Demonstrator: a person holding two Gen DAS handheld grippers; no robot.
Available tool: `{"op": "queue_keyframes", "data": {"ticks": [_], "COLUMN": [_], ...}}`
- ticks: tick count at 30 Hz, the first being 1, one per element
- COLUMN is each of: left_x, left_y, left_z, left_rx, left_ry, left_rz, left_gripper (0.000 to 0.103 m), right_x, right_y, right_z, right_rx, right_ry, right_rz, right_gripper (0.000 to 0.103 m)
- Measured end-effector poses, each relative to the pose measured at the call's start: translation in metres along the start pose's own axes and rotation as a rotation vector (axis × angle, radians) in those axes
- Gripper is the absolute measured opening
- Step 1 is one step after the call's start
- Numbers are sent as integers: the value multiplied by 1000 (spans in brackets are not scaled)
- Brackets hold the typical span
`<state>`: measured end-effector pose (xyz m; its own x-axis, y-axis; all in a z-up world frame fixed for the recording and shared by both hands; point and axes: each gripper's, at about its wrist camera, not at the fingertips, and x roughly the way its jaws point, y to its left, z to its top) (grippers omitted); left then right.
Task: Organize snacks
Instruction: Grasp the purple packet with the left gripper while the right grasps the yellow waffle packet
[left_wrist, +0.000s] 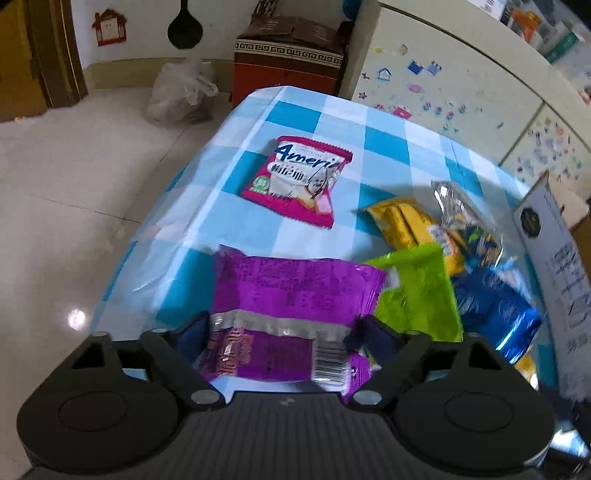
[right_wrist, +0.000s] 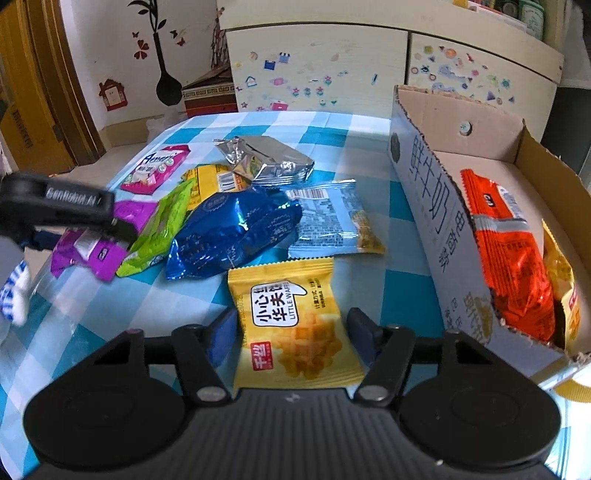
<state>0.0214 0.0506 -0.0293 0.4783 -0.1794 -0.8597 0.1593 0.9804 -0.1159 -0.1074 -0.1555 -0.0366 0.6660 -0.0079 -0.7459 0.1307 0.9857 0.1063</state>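
Observation:
My left gripper (left_wrist: 280, 334) is open, its fingers on either side of a purple snack packet (left_wrist: 291, 295) on the checked tablecloth (left_wrist: 325, 122). It also shows in the right wrist view (right_wrist: 92, 236) at the left. My right gripper (right_wrist: 291, 330) is open, its fingers astride a yellow waffle packet (right_wrist: 295, 325) that lies flat. A pile of snacks lies between: a green packet (right_wrist: 159, 232), a dark blue packet (right_wrist: 232, 232), a light blue packet (right_wrist: 328, 221), a silver packet (right_wrist: 266, 160) and a pink packet (left_wrist: 299, 181).
A cardboard box (right_wrist: 428, 192) stands at the table's right, holding an orange packet (right_wrist: 513, 251) and a yellow one. A white cabinet (right_wrist: 317, 70) with stickers stands behind the table. The table's left edge drops to a tiled floor (left_wrist: 74, 184).

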Motion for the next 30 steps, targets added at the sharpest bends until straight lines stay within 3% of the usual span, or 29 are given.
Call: {"op": "queue_keyframes", "data": {"ticks": [16,30], "left_x": [-42,-60], "left_y": [5,-2], "left_z": [-67,-86], "left_rx": [2,15], "left_ry": [-8,-36], "left_rz": [30,-1], "left_gripper": [84,83], "right_x": [-9,-29], "right_y": [0,0], "right_z": [-3,-9], "right_rx": [15,25], "right_ry": [16,12], "right_rz": [90,142], "right_gripper": [56,56]}}
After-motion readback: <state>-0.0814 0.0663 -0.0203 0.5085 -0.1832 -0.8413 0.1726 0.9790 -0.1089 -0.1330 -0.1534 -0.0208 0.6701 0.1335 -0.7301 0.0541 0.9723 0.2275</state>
